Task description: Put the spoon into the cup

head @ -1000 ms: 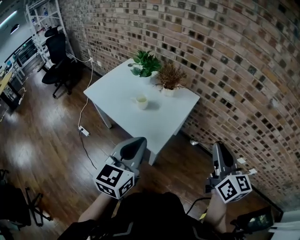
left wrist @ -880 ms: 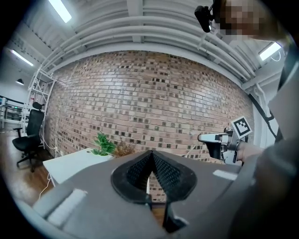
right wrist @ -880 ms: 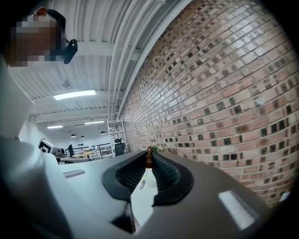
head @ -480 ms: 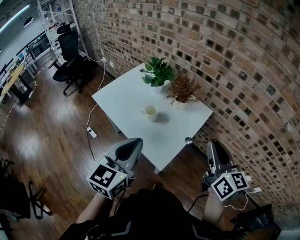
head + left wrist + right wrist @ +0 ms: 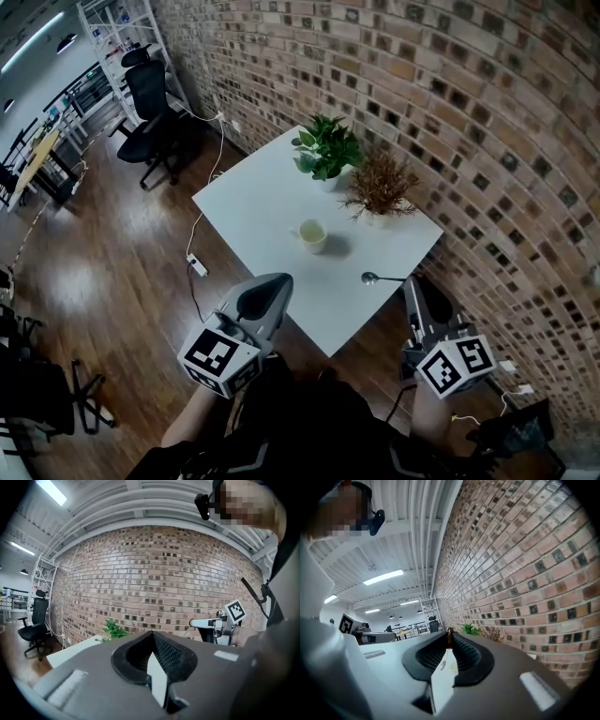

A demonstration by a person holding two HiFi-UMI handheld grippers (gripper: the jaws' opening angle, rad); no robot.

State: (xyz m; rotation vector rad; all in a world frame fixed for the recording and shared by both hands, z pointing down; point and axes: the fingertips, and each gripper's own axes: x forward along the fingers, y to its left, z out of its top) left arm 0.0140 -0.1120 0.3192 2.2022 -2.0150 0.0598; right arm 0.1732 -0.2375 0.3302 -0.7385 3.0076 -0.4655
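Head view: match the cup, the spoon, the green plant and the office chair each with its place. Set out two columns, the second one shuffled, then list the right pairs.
Things
1 cup
2 spoon
3 green plant
4 office chair

Places
A on the wooden floor, apart from the table
B held in the right claw
C near the middle of the table
D at the table's far corner, by the brick wall

Pairs: 1-C, 2-B, 3-D, 4-A
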